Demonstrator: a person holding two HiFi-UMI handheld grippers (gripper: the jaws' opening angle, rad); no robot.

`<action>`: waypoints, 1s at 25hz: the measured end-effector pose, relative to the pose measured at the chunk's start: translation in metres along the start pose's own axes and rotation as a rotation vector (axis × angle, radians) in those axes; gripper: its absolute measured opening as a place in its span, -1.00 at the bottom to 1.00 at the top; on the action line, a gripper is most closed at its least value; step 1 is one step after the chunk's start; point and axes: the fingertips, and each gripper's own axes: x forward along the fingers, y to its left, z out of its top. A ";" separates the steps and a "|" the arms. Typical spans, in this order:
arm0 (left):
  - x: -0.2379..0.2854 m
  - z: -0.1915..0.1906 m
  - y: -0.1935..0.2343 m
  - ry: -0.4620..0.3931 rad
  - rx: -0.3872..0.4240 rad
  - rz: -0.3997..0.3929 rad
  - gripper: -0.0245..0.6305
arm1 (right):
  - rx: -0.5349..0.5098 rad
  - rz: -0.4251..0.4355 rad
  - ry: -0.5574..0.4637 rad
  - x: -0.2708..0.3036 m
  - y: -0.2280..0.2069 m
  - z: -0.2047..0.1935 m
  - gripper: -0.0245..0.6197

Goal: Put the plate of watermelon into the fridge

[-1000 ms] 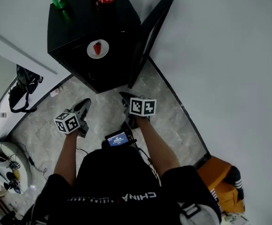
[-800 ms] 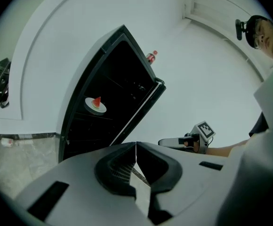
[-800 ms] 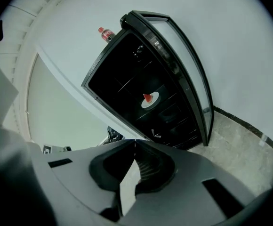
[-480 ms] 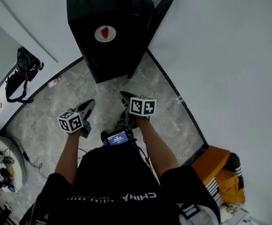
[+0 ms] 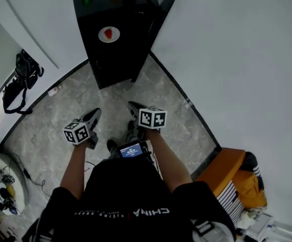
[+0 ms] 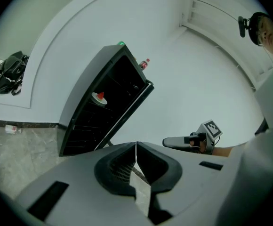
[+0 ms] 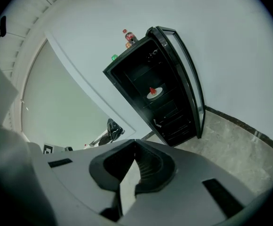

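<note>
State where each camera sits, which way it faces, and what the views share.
Head view: on the person's head, facing steeply down at the floor and the open fridge; shows torso, both forearms, left gripper, right gripper.
Left gripper view: on the left gripper, along its shut jaws toward the fridge; the right gripper shows at right.
Right gripper view: on the right gripper, along its shut jaws toward the fridge.
Shared: all three show the plate of watermelon on a fridge shelf.
</note>
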 end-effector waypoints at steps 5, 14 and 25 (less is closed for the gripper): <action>0.009 -0.020 -0.022 0.016 0.011 -0.032 -0.88 | -0.040 -0.033 0.018 -0.015 -0.010 -0.012 -0.88; 0.028 -0.037 -0.039 0.018 0.035 0.018 -0.88 | -0.152 0.027 0.052 -0.021 -0.021 -0.006 -0.88; 0.091 0.018 -0.114 -0.004 0.297 0.059 -0.88 | -0.394 0.117 -0.021 -0.047 -0.026 0.082 -0.88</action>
